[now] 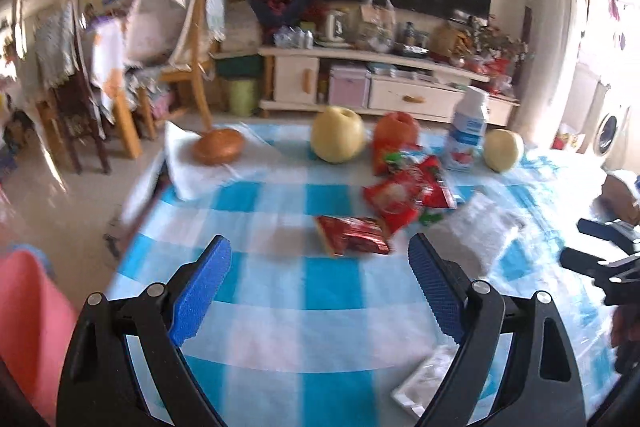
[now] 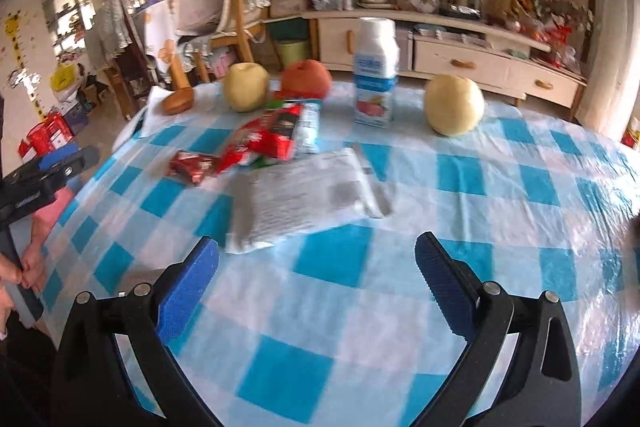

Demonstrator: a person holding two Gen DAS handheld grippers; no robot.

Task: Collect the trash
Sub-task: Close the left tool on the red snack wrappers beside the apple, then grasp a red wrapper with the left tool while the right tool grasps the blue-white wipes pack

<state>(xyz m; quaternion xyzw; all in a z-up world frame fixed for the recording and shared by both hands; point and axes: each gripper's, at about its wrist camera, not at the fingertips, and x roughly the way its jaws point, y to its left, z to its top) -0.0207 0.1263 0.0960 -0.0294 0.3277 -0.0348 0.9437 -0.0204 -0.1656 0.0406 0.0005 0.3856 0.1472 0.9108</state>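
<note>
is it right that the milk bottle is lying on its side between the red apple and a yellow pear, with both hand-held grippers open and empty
Not quite: the milk bottle stands upright, as the right wrist view shows. The rest holds: it is between the red apple and a yellow pear, and the left hand-held gripper and right hand-held gripper are both open and empty.

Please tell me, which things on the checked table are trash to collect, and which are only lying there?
Likely trash:
- small red wrapper
- crumpled red snack bags
- white paper packet

Probably just lying about:
- two yellow pears
- red fruit
- milk bottle
- brown wooden object on a white napkin

Both the left gripper and the right gripper are open and empty.
</note>
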